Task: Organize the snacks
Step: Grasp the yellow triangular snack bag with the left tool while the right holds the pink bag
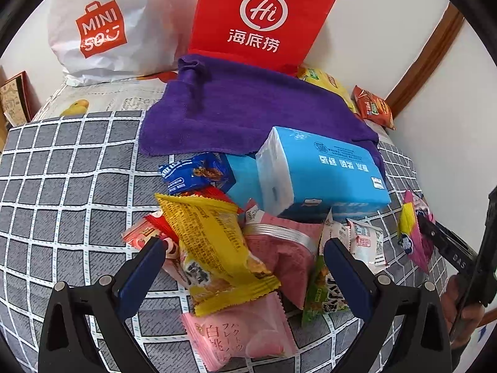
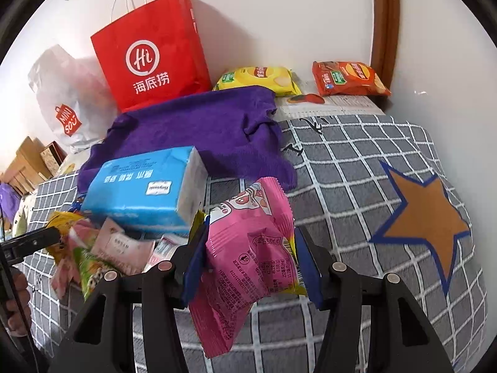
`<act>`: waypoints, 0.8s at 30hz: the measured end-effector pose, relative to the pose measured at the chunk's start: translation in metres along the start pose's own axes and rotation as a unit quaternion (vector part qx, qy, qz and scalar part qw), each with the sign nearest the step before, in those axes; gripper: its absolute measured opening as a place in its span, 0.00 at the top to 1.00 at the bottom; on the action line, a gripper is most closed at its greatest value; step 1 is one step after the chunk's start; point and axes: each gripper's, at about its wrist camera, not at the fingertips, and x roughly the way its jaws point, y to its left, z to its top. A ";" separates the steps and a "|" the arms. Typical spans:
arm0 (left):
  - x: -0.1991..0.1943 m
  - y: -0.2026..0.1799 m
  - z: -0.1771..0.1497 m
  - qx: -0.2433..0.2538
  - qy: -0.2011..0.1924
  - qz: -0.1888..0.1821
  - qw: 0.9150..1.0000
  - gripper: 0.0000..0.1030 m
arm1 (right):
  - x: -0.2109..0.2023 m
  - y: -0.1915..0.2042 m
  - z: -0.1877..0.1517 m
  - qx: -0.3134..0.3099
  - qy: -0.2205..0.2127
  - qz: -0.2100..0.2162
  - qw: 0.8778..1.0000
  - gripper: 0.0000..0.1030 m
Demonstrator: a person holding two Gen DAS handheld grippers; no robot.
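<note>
A pile of snack packets lies on the grey checked cloth (image 1: 68,168). A yellow packet (image 1: 214,248) lies on top, with a light pink packet (image 1: 239,332), a dark pink pouch (image 1: 279,245) and a green packet (image 1: 323,295) around it. My left gripper (image 1: 243,255) is open, its fingers either side of the yellow packet, just above the pile. My right gripper (image 2: 248,258) is shut on a pink snack packet (image 2: 248,248) and holds it above the cloth; it also shows in the left wrist view (image 1: 414,236). Yellow (image 2: 257,77) and orange (image 2: 348,77) chip bags lie by the wall.
A blue tissue pack (image 1: 323,171) sits behind the pile, partly on a purple towel (image 1: 236,108). A red paper bag (image 1: 261,15) and a white plastic bag (image 1: 102,28) stand against the wall. An orange star (image 2: 425,214) marks the cloth at right.
</note>
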 end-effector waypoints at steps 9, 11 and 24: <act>-0.035 0.048 -0.004 -0.050 -0.033 0.015 0.998 0.01 | -0.001 0.013 -0.024 -0.018 0.015 0.007 1.000 0.47; -0.038 0.058 -0.007 -0.058 -0.033 0.023 0.998 0.01 | 0.004 0.016 -0.028 -0.018 0.018 0.010 1.000 0.47; -0.007 0.036 0.003 -0.050 -0.009 0.000 0.999 0.03 | -0.006 0.016 -0.034 -0.028 0.007 0.010 1.000 0.47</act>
